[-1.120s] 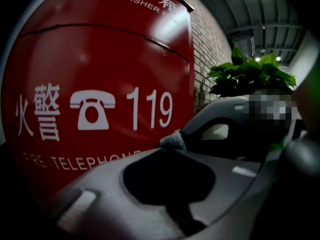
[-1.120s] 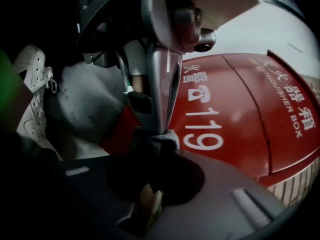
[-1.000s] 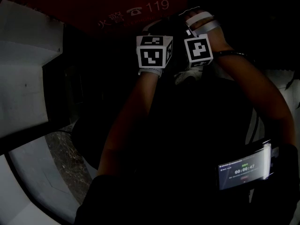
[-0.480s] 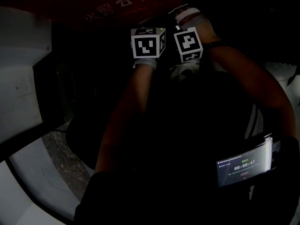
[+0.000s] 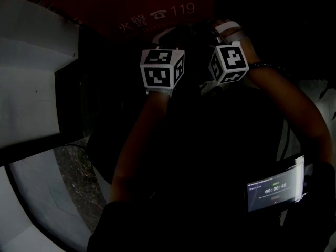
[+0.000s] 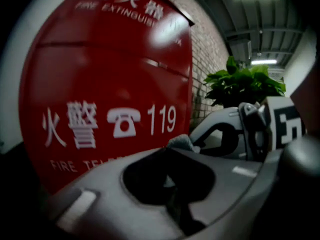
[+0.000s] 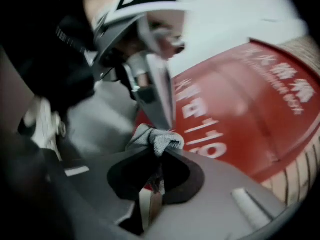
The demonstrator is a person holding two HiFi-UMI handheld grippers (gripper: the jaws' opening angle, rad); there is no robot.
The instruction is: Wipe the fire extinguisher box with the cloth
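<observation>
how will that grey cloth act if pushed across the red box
Probably floppy: the cloth bunches in folds where the right gripper pinches it. Likely light, since the tips alone hold it. Its weave should drag, not slip, on the fire extinguisher box.

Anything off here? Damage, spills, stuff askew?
Nothing stands out. The fire extinguisher box shows an unbroken red face with legible lettering. The cloth is bunched in the right gripper's shut jaws. The left gripper, jaws together, sits right by it. The head view is too dark to add more.
</observation>
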